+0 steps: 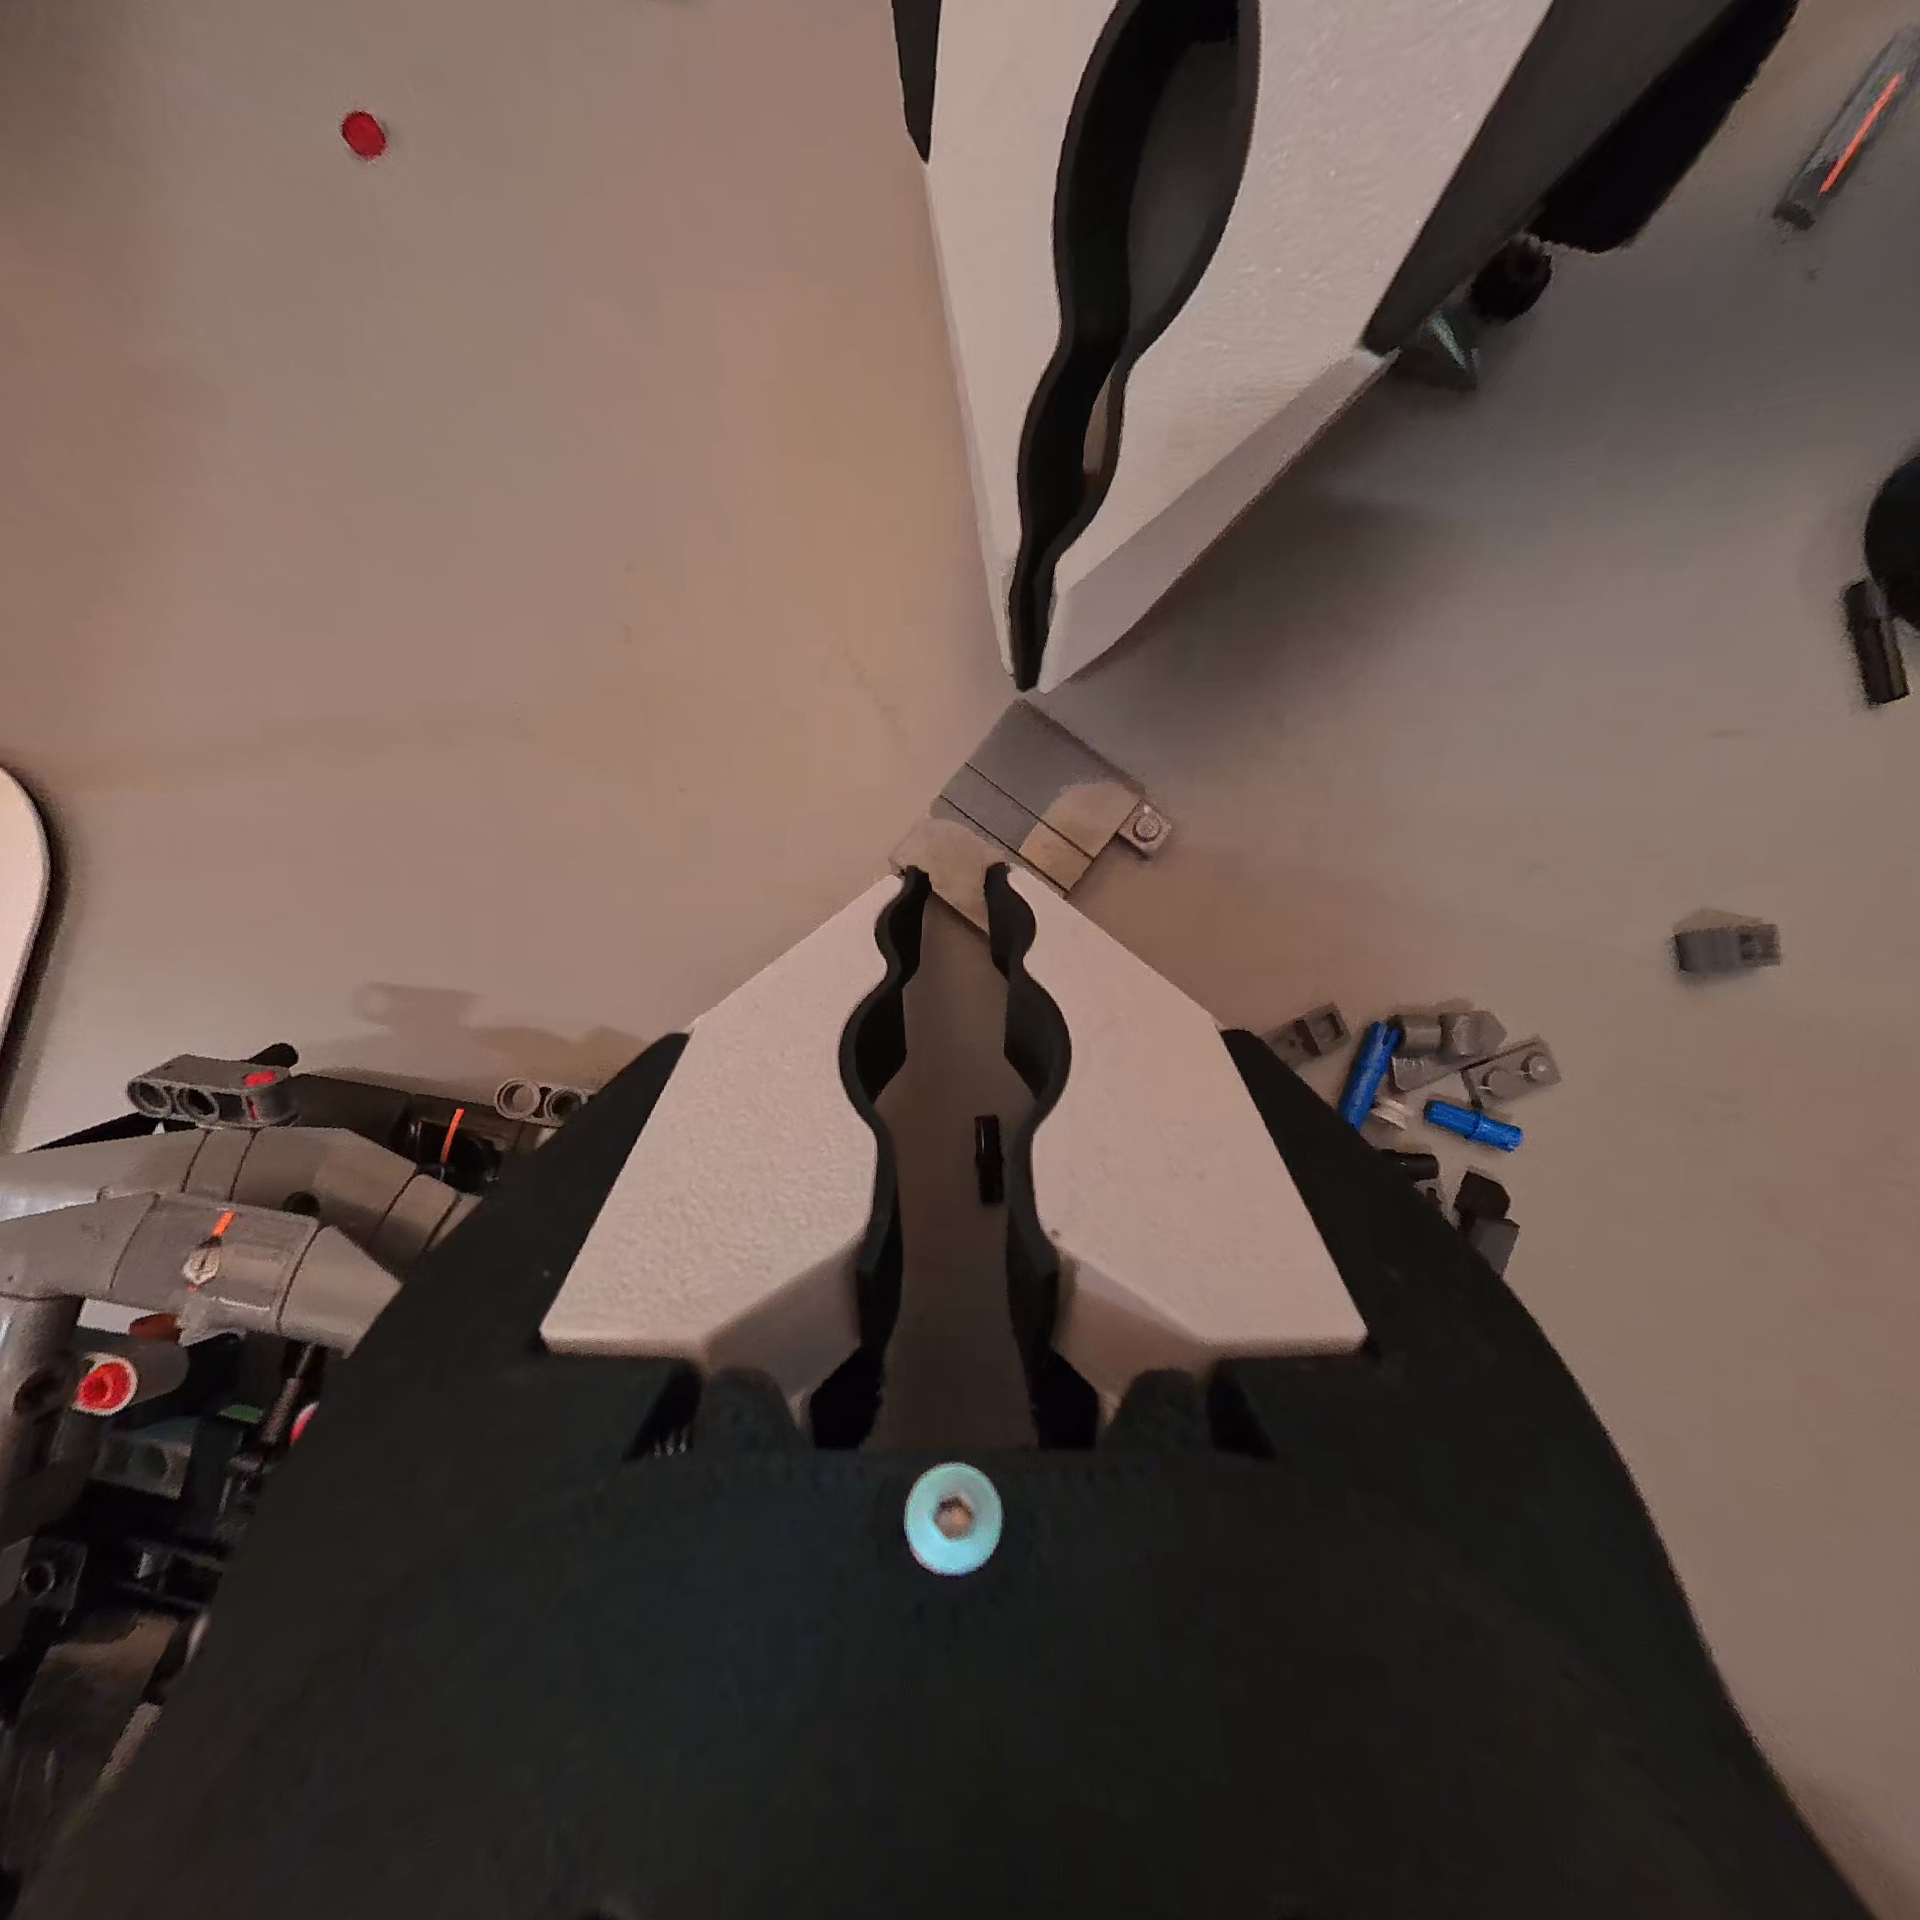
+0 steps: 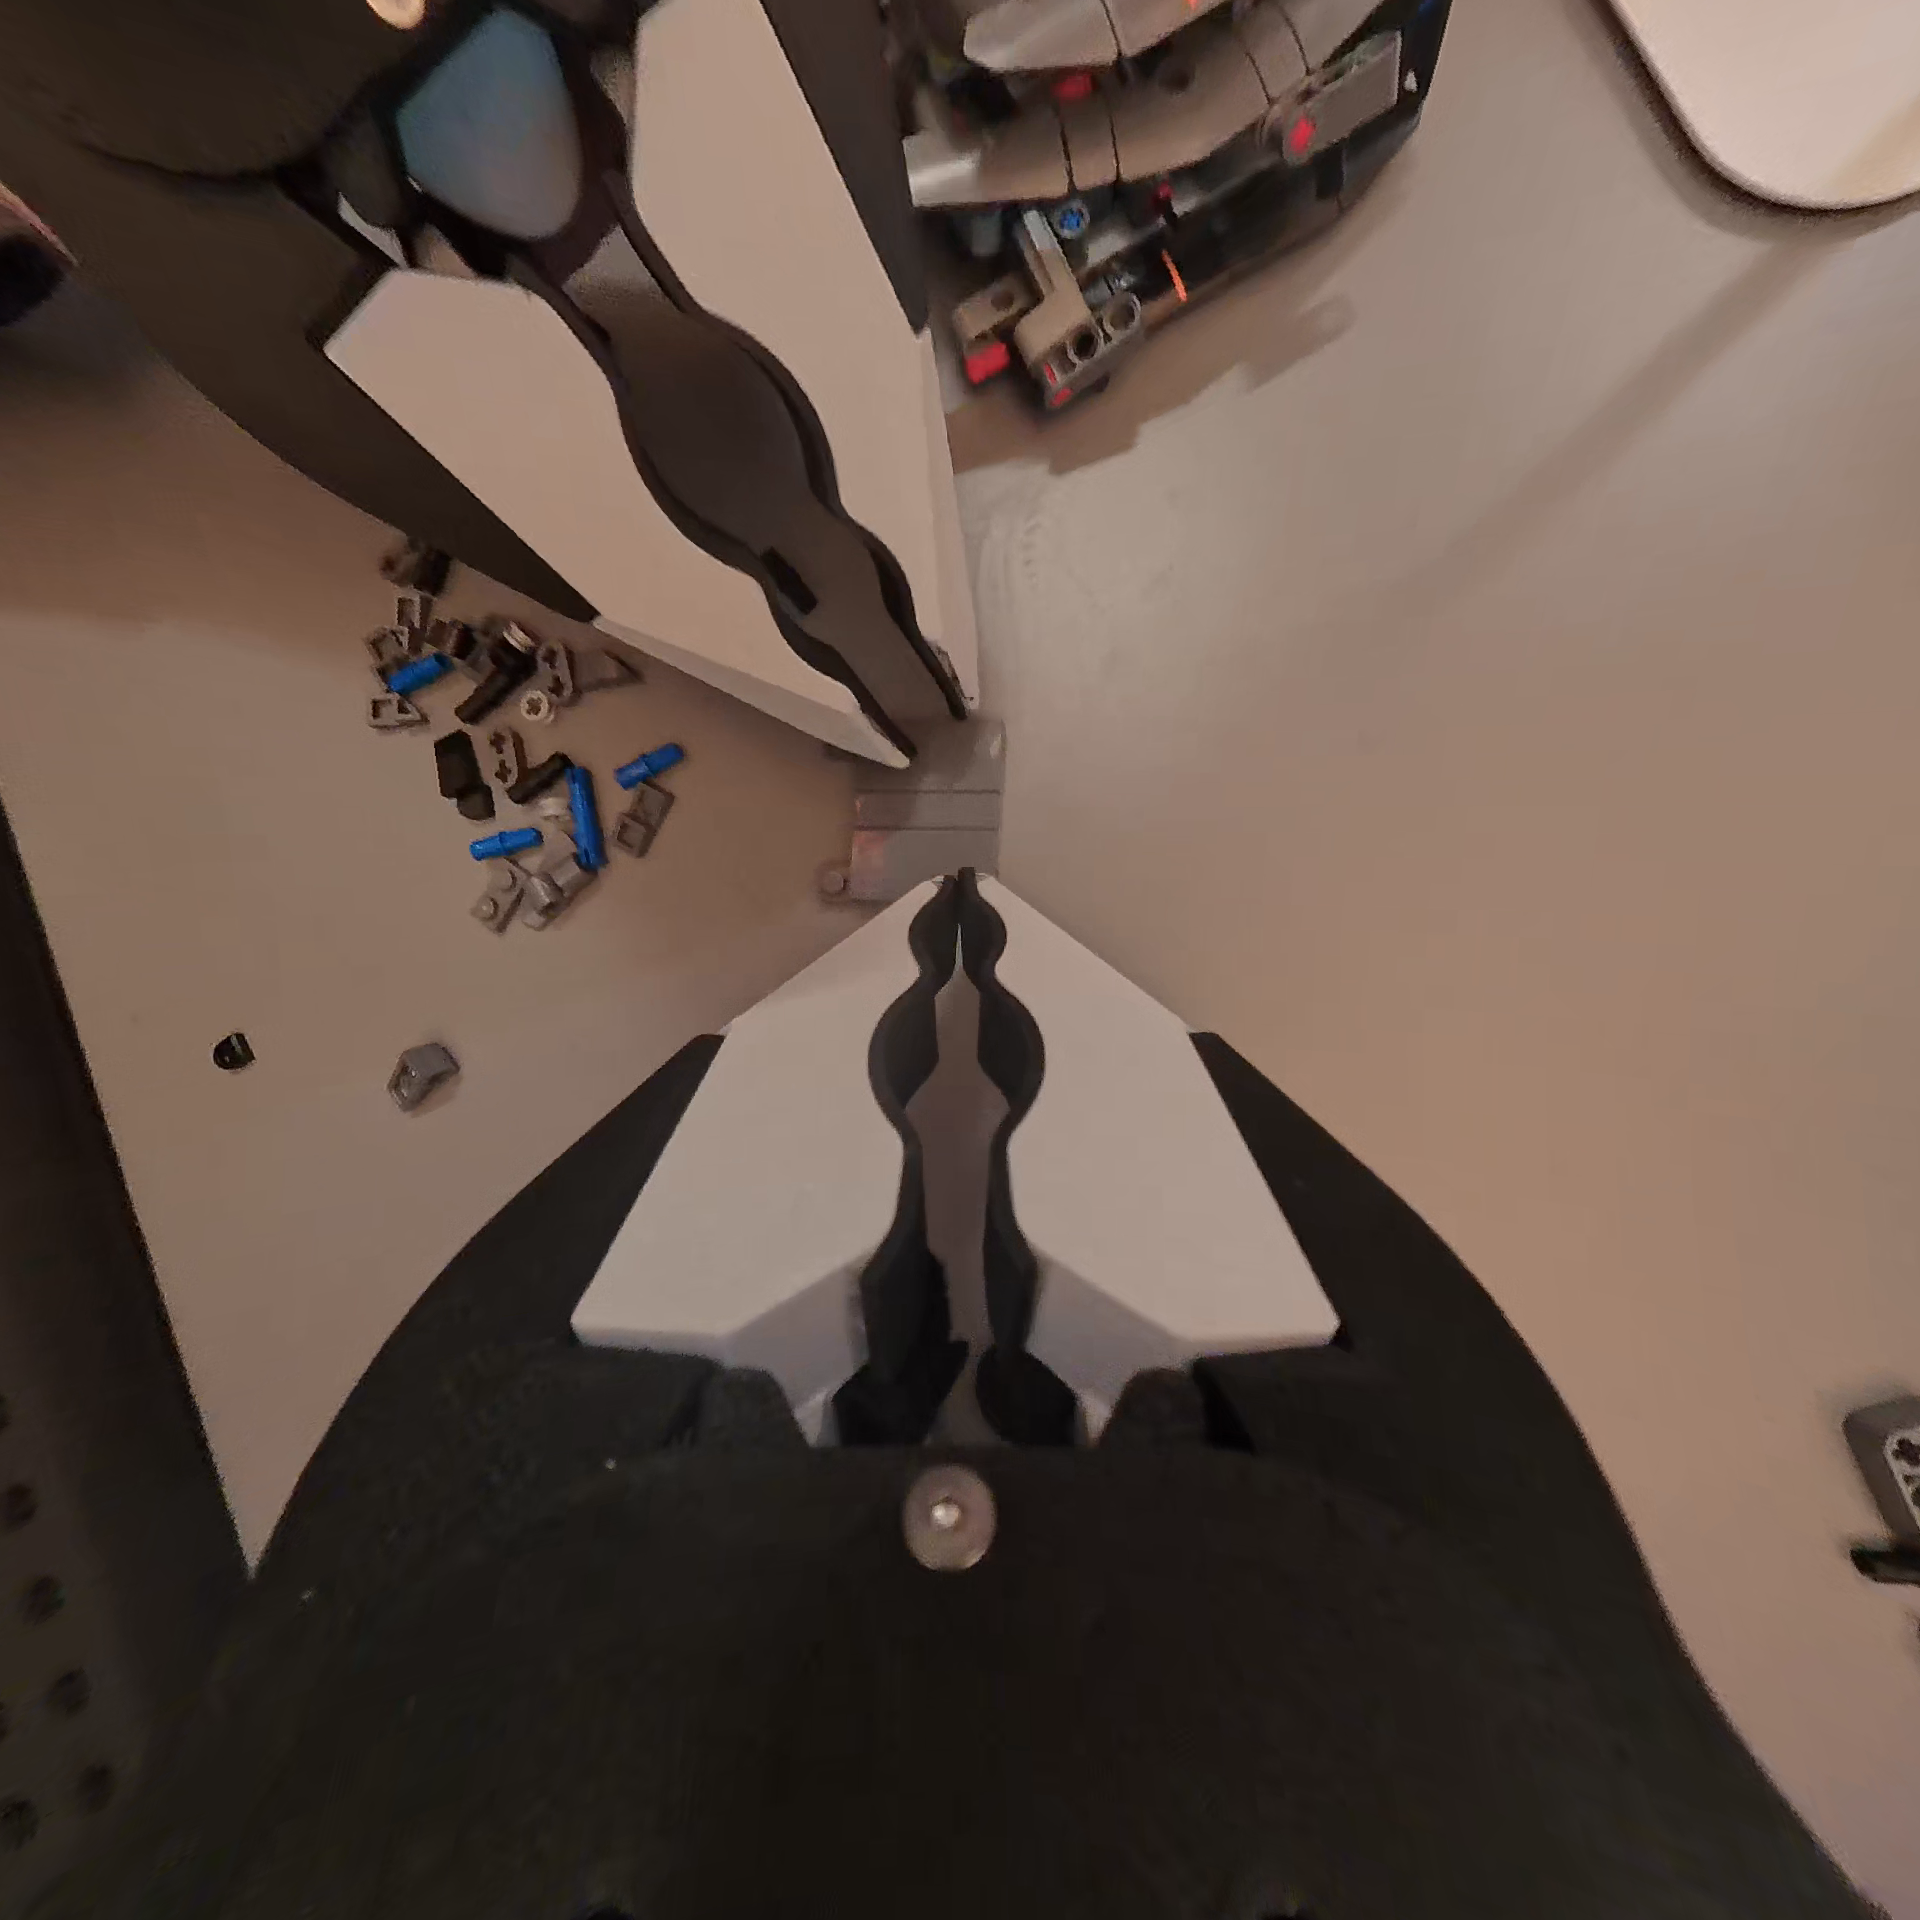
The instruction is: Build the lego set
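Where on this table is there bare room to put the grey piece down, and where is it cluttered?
Bare table lies right of the grey plate assembly, between the big model and the right hand-held gripper. In the left wrist view, the stretch below the red dot is also free. The loose-parts pile and the spot where the left hand-held gripper works are crowded.

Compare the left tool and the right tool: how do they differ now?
The left tool is shut on an edge of the grey plate piece, its tips slightly apart; the right tool has its tips pressed together at the opposite edge, gripping nothing visible. Both are black and white and meet at that piece.
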`<action>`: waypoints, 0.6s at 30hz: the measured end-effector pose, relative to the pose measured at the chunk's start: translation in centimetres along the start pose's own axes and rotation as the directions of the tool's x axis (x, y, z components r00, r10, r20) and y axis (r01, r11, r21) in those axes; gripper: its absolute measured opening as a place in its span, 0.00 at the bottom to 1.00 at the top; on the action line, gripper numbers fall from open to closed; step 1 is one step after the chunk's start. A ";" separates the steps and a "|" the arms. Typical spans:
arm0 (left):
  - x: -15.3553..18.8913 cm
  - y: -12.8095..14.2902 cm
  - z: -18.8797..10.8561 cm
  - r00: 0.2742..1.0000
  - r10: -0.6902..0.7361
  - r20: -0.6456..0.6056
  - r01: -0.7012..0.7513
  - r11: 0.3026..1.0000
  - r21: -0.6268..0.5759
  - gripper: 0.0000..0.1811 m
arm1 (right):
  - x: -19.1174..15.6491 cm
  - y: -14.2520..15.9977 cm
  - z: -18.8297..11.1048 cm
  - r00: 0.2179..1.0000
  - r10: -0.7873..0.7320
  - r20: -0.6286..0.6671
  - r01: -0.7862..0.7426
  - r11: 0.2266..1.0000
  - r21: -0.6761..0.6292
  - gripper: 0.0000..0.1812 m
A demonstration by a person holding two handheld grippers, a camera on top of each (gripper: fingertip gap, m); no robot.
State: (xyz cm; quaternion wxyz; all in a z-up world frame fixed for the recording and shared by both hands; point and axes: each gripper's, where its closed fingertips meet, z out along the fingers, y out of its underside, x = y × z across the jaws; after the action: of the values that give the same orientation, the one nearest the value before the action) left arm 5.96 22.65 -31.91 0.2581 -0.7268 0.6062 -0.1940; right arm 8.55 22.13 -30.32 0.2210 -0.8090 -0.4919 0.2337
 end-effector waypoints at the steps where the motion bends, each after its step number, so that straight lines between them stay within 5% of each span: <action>1: 0.1 0.1 0.1 1.000 -0.003 -0.006 0.003 1.000 -0.005 0.06 | 0.1 -0.1 0.1 1.000 -0.004 -0.007 0.004 1.000 0.004 0.00; 8: 0.4 -0.3 0.4 1.000 0.018 -0.008 -0.018 1.000 0.009 0.04 | 0.6 0.8 1.2 0.999 -0.029 -0.045 0.026 0.998 -0.056 0.00; 18: 0.6 -0.7 0.7 0.999 0.046 0.006 -0.046 0.999 0.024 0.02 | -1.0 1.4 1.0 0.998 -0.006 0.058 0.011 0.996 -0.089 0.00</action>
State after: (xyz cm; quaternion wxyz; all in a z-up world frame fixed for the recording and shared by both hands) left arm 7.00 22.29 -32.06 0.2728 -0.7100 0.6198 -0.1931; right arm 8.51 20.83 -31.78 0.1715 -0.8088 -0.5115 0.2339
